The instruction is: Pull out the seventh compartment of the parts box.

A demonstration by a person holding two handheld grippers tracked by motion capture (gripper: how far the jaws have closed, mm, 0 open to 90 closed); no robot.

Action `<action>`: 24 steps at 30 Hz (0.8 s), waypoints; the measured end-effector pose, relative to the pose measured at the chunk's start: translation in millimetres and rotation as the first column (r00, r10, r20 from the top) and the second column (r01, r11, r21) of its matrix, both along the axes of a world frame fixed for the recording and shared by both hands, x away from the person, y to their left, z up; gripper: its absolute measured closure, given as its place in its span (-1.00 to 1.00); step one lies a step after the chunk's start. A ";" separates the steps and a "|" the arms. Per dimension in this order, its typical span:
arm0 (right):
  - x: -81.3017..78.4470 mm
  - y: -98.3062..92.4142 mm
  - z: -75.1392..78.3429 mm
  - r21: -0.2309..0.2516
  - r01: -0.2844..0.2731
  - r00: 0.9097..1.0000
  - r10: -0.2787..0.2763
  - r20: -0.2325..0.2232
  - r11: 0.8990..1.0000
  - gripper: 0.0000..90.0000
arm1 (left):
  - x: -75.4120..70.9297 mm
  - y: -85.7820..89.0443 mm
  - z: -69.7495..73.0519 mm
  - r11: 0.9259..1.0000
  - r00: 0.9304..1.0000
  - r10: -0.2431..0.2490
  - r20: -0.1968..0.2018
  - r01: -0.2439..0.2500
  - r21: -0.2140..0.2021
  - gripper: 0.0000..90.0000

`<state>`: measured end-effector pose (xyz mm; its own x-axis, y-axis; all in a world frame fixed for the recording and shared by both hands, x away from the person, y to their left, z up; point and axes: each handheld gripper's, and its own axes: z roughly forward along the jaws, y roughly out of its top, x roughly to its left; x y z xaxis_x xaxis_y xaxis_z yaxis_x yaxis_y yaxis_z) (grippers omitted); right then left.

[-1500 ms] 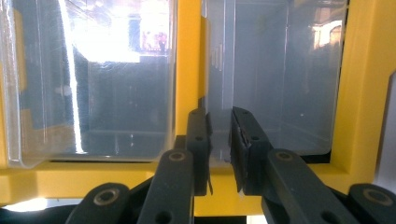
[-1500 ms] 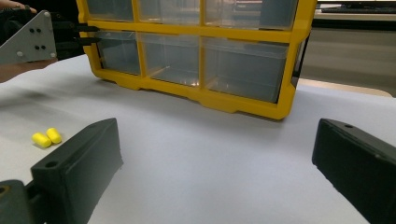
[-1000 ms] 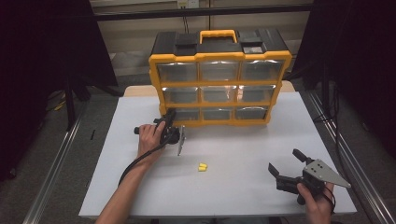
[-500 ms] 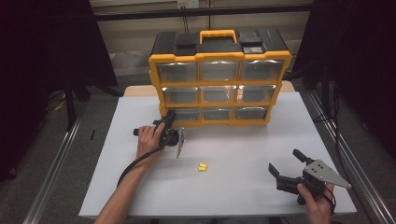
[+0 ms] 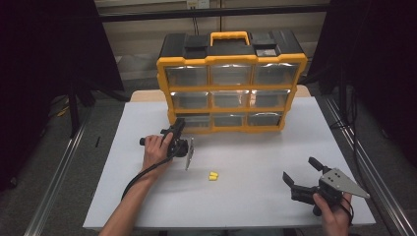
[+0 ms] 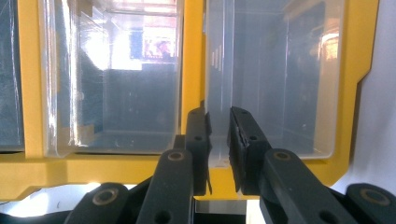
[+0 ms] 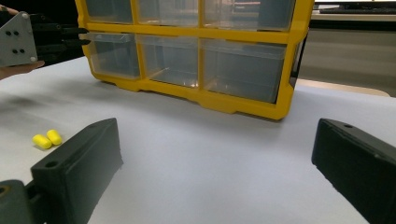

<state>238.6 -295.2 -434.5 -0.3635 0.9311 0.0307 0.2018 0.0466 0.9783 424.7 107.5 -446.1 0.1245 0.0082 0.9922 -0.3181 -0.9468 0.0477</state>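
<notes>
At the tabletop's far edge stands a yellow drawer cabinet (image 5: pixel 231 83), its bottom-left clear drawer (image 6: pixel 271 93) pinched by the nearly closed left gripper (image 6: pixel 219 135); the right gripper (image 5: pixel 301 178) gapes empty near the front-right corner.

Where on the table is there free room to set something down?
Free: the stretch between the earplugs and the right hand-held gripper, and the right side below the organizer. Crowded: by the left hand-held gripper at the bottom-left drawer.
</notes>
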 end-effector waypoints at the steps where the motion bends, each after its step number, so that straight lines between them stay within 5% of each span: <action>1: -0.1 0.1 0.0 -0.001 0.000 1.000 0.000 0.000 1.000 -0.97 | -0.3 0.2 0.2 1.000 1.000 -0.002 0.001 0.002 -0.001 0.76; 24: -0.5 -0.3 0.2 -0.004 0.001 1.000 -0.001 0.006 1.000 -0.97 | -13.7 5.8 0.4 1.000 1.000 -0.020 0.001 0.020 -0.005 0.76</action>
<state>238.1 -295.5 -434.2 -0.3627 0.9316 0.0244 0.1958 0.0506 0.9793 411.0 113.2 -445.7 0.1241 0.0106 0.9922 -0.3366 -0.9402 0.0521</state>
